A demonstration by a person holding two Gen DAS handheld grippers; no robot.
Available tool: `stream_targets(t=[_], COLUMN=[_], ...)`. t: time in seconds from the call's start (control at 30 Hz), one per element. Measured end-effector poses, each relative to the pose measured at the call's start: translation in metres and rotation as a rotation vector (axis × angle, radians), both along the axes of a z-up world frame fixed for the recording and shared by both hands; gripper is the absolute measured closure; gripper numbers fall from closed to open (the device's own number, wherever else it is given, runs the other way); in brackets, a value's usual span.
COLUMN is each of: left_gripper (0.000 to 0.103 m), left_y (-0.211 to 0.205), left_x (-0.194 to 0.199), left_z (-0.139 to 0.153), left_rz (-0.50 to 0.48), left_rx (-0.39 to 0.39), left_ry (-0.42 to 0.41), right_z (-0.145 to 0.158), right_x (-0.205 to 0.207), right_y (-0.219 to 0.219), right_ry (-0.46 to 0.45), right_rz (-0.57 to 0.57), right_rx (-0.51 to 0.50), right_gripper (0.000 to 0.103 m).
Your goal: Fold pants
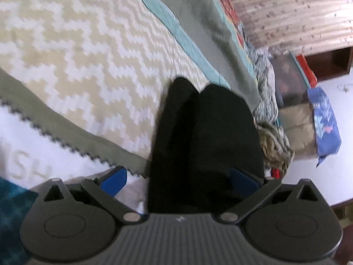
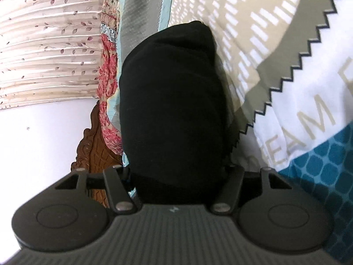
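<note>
The black pants (image 1: 205, 137) hang or lie bunched in front of the left gripper (image 1: 178, 181), over a bedspread with a beige and white zigzag pattern (image 1: 77, 44). The left gripper's blue fingers (image 1: 114, 180) stand wide apart, with the black cloth between them. In the right wrist view the black pants (image 2: 172, 101) fill the middle. The right gripper (image 2: 176, 174) has its arms drawn in close on the cloth; its fingertips are hidden by the fabric.
The bed carries a grey-green and teal border (image 1: 198, 22) and a white and teal pillow or cover with letters (image 2: 308, 121). A carved wooden bed frame (image 2: 92, 145), a leaf-print curtain (image 2: 44, 44), a white floor (image 1: 326, 145) and bags (image 1: 324, 123) lie beside the bed.
</note>
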State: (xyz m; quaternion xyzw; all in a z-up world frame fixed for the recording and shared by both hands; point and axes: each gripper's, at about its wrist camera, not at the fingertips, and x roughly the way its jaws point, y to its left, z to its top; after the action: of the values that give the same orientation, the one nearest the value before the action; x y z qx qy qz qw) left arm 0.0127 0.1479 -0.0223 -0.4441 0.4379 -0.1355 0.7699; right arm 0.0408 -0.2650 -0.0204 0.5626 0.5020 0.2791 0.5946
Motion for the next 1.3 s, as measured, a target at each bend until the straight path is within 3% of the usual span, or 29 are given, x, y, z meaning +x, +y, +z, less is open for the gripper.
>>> stream_targets(t=[0.13,0.27,0.37,0.4,0.43,0.47,0.5,0.6,0.73,0.83,1.1,1.3], left_gripper=[0.0,0.0,0.001,0.001,0.01,0.023,0.05,0.056,0.057,0.057,0.058,0.058], left_y=[-0.023,-0.041,-0.039,-0.039,-0.042,-0.047,-0.052,-0.061,-0.055,-0.056,-0.053,-0.054], left_x=[0.01,0.011,0.008,0.006,0.005,0.004,0.005,0.004,-0.003,-0.001,0.029,0.08], left_z=[-0.008,-0.005,-0.005,-0.005,-0.003,-0.001,0.0,0.01,0.046,0.074,0.123,0.148], left_rz=[-0.054,-0.083,-0.067,-0.059,-0.049,-0.053,-0.066,-0.071,-0.059,-0.061,-0.067,-0.071], left_rx=[-0.017,0.057,0.045,0.046,0.064,0.083,0.105,0.136,0.091,0.117,0.152,0.186], left_ry=[0.005,-0.014,-0.026,-0.032,-0.039,-0.041,-0.032,-0.04,-0.14,-0.209,-0.319,-0.373], right_z=[0.004,0.024,0.033,0.033,0.033,0.035,0.036,0.046,0.065,0.084,0.125,0.138], right_x=[0.0,0.004,0.001,0.002,0.002,0.003,0.001,-0.004,0.001,0.004,0.025,0.054], right_y=[-0.004,0.019,0.035,0.038,0.042,0.049,0.055,0.068,0.071,0.073,0.081,0.072], right_ry=[-0.078,-0.292,-0.392,-0.387,-0.387,-0.392,-0.399,-0.42,-0.491,-0.557,-0.764,-0.867], right_rz=[0.065,0.322,0.427,0.426,0.42,0.409,0.396,0.351,0.29,0.254,0.196,0.153], right_rx=[-0.101,-0.338,-0.451,-0.462,-0.471,-0.486,-0.506,-0.544,-0.448,-0.43,-0.5,-0.534], right_gripper=[0.04,0.04,0.04,0.039,0.038,0.038,0.039,0.049,0.053,0.054,0.055,0.055])
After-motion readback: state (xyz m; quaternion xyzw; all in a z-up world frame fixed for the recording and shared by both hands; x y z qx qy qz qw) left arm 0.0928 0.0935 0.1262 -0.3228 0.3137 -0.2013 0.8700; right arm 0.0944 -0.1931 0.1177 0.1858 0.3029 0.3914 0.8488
